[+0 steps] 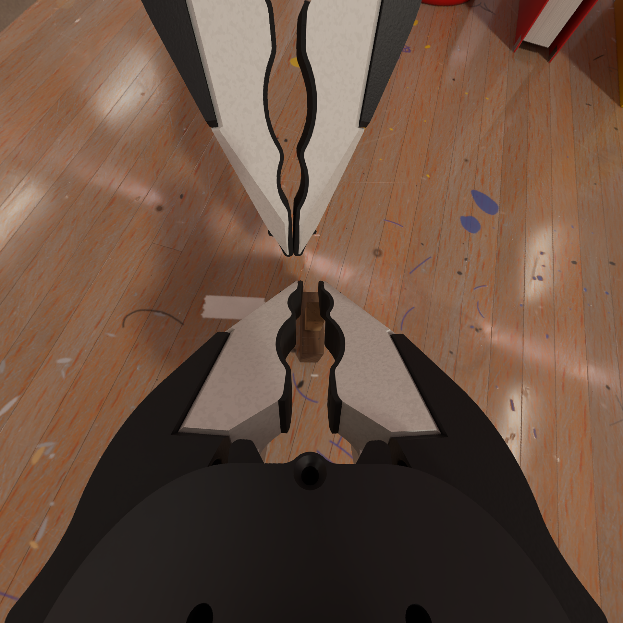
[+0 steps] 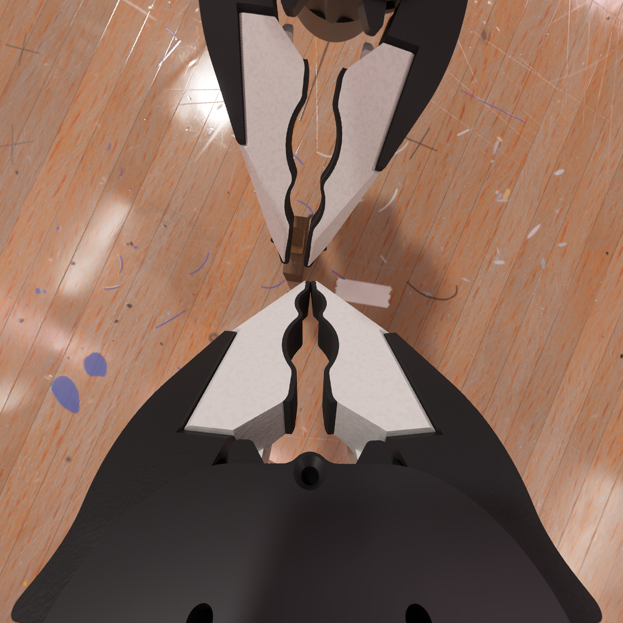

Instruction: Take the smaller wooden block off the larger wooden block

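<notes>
A small, lighter wooden block lies on a larger, darker wooden block on the wooden surface. My left gripper is shut around this stack, with a finger on each side; I cannot tell which block the pads press. In the right wrist view the stack's light top sits between the left gripper's fingers, and the darker side sticks out below their tips. My right gripper is shut and empty. Its tips sit just beside the stack's end, and it also shows in the left wrist view.
A strip of white tape lies flat on the wood beside the stack and also shows in the right wrist view. A red-covered book stands at the far right. Blue paint blots mark the planks.
</notes>
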Robot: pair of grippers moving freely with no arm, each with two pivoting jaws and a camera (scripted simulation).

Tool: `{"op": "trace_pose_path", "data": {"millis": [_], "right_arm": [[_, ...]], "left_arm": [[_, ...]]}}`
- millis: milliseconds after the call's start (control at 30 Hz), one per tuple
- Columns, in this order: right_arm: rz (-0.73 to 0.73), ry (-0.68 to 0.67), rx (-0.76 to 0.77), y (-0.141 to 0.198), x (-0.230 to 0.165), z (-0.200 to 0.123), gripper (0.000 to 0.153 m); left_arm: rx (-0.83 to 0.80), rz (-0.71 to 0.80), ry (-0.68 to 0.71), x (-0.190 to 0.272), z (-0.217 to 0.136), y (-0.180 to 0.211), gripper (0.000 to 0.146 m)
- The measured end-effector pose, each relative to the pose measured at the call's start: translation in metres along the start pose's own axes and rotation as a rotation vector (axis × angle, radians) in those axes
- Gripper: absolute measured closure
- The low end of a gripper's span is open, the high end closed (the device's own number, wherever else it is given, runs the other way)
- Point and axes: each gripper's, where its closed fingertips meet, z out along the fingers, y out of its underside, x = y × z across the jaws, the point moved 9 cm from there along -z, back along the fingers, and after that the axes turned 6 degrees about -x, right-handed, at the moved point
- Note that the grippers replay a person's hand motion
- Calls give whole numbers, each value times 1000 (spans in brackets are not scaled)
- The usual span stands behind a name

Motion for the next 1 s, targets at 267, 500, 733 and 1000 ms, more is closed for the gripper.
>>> {"op": "trace_pose_path", "data": {"millis": [267,500,733,1000], "right_arm": [[7,-9,-17,-1,0,-3,150],[8,-9,-70,-1,-2,0,148],[6,0,-65,-6,-1,-3,149],[-20,-16,-110,-12,-2,1,150]], "left_arm": [[6,-2,3,-1,0,1,137],[17,1,3,-1,-1,2,137],[45,-1,-5,1,-9,5,133],[7,1,-10,4,-5,14,130]]}}
